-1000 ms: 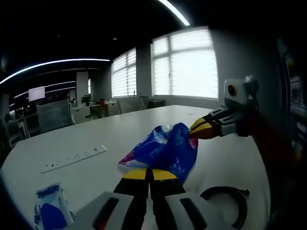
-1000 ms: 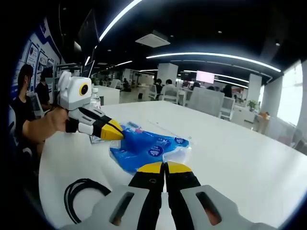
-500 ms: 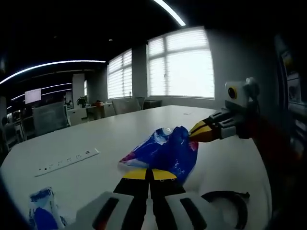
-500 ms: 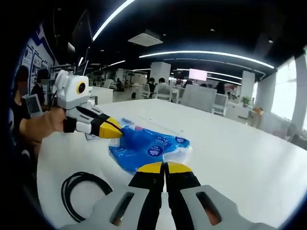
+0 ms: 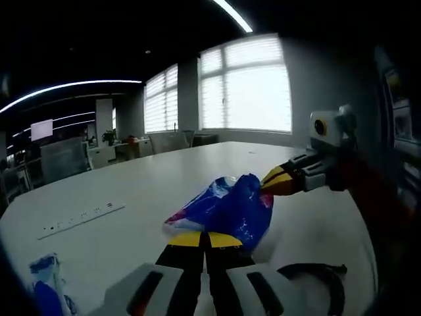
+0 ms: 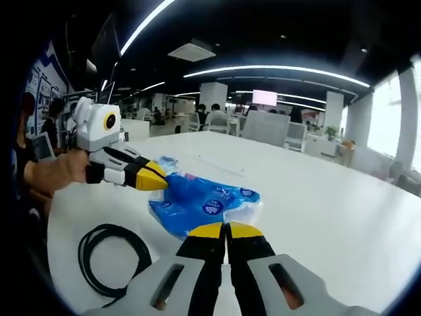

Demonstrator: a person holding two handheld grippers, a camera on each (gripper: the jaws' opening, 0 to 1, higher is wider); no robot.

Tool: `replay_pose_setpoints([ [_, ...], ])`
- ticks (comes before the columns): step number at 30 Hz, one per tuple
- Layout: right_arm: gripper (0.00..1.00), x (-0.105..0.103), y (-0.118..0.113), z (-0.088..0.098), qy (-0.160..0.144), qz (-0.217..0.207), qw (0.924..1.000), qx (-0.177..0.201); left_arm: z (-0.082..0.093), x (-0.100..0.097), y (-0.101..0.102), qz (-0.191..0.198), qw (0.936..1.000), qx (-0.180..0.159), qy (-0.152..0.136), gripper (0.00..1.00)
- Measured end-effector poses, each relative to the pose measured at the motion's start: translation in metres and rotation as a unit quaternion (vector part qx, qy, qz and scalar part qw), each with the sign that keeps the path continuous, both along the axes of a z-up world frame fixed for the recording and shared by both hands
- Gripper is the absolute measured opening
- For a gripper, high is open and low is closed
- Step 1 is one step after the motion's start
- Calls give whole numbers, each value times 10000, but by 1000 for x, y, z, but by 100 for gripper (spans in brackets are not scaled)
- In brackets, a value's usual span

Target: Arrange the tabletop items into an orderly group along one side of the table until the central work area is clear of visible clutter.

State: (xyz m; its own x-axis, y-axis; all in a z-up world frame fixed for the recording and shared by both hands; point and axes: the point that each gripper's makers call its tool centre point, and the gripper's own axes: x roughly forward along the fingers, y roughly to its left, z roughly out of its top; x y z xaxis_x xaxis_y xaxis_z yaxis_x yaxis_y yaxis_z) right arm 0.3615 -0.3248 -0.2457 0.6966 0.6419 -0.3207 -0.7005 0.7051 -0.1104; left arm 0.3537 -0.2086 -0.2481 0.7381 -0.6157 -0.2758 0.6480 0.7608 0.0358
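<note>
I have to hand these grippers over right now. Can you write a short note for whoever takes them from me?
Left gripper: jaws shut on one end of the blue plastic package.
Right gripper: jaws shut on the opposite end of the same package; both grippers hold it just above the white table.
Elsewhere: a black coiled cable lies near the table edge beside the package, a white power strip lies further along the table, and a small blue-and-white packet sits at the near edge.
Done: the package is gripped.
Left: place it along one side, then group the cable, packet and strip there.

Open-plan office w/ white table (image 5: 164,191), blinded windows (image 5: 247,85), ceiling strip lights (image 6: 276,71), distant desks.
</note>
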Motion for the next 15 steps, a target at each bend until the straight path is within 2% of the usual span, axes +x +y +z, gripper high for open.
replay_pose_setpoints([
  [15, 0, 0, -10, 0, -4, -147, 9999, 74, 1, 4, -13, -141, 9998, 125, -60, 0],
])
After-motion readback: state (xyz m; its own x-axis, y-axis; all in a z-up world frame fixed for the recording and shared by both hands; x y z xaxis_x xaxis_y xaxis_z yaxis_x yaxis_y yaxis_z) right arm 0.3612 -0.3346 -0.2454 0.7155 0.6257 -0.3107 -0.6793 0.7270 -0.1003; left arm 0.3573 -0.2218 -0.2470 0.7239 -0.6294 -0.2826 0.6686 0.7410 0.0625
